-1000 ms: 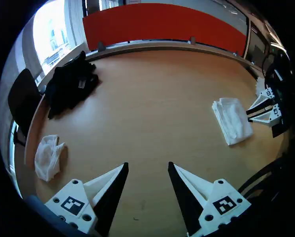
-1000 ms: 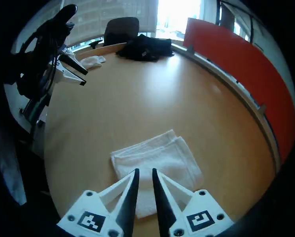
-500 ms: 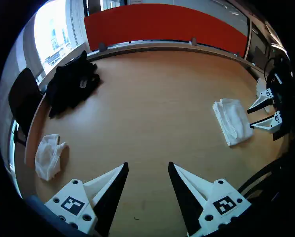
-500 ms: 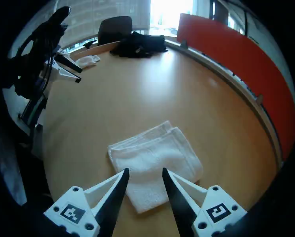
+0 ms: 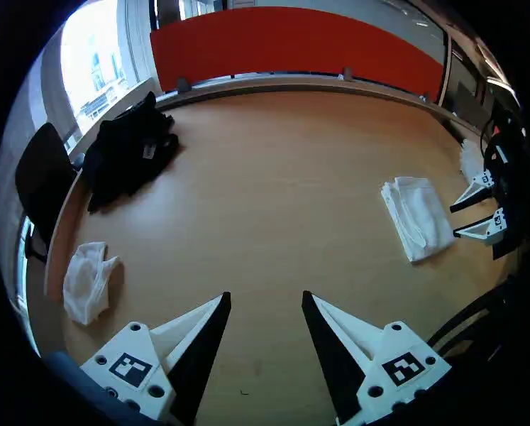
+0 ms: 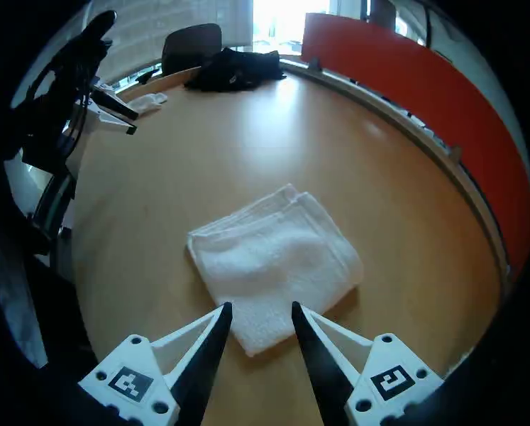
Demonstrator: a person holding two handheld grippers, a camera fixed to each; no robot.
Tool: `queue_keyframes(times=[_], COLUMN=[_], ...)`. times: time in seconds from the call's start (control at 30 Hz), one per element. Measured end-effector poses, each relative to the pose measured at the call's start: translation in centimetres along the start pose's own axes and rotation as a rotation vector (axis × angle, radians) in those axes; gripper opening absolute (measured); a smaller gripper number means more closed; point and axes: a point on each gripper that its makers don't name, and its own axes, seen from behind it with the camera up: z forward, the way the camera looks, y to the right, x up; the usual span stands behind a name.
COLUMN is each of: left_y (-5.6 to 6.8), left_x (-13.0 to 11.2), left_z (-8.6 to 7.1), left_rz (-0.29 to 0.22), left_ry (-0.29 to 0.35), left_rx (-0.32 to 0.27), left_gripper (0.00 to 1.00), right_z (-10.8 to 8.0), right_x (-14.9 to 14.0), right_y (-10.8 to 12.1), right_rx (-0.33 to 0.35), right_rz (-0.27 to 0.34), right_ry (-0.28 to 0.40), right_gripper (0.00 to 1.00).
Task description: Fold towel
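Observation:
A white towel (image 6: pixel 275 255) lies folded into a thick rectangle on the wooden table (image 6: pixel 215 163). My right gripper (image 6: pixel 261 312) stands open just behind it, and the towel's near corner reaches into the gap between the fingers without being pressed. In the left gripper view the same towel (image 5: pixel 417 216) lies at the far right, with the right gripper (image 5: pixel 481 213) open beside it. My left gripper (image 5: pixel 265 312) is open over bare wood, far from the towel, with nothing in it. The left gripper (image 6: pixel 112 110) also appears at the far left in the right gripper view.
A crumpled white cloth (image 5: pixel 87 280) lies near the table's left edge. A black garment (image 5: pixel 130 149) is heaped at the far left corner, with a dark chair (image 5: pixel 41 181) behind it. A red partition (image 5: pixel 293 42) runs along the table's far edge.
My right gripper went from nearly shut over the towel's edge to open and drew back a little, leaving the folded towel lying free. The left gripper stayed put.

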Motion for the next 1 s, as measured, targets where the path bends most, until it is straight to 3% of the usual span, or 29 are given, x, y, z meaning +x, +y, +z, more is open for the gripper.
queue_keyframes(times=[0.47,0.77,1.0], left_y=[0.3,0.4,0.4], left_x=[-0.1,-0.2,-0.1], left_z=[-0.1,-0.2,-0.2], left_rz=[0.004,0.006,0.005], left_ry=[0.001,0.000,0.003], left_rx=[-0.002,-0.003,-0.005], left_gripper=[0.74,0.73,0.73], right_z=[0.0,0.0,0.1], right_x=[-4.1,-5.4,-5.7], right_y=[-0.4,-0.4,-0.6], right_rx=[-0.014,-0.021,-0.017], right_rz=[0.035,0.051,0.060], right_ry=[-0.058,-0.077,-0.082], right_gripper=[0.64,0.62,0.38])
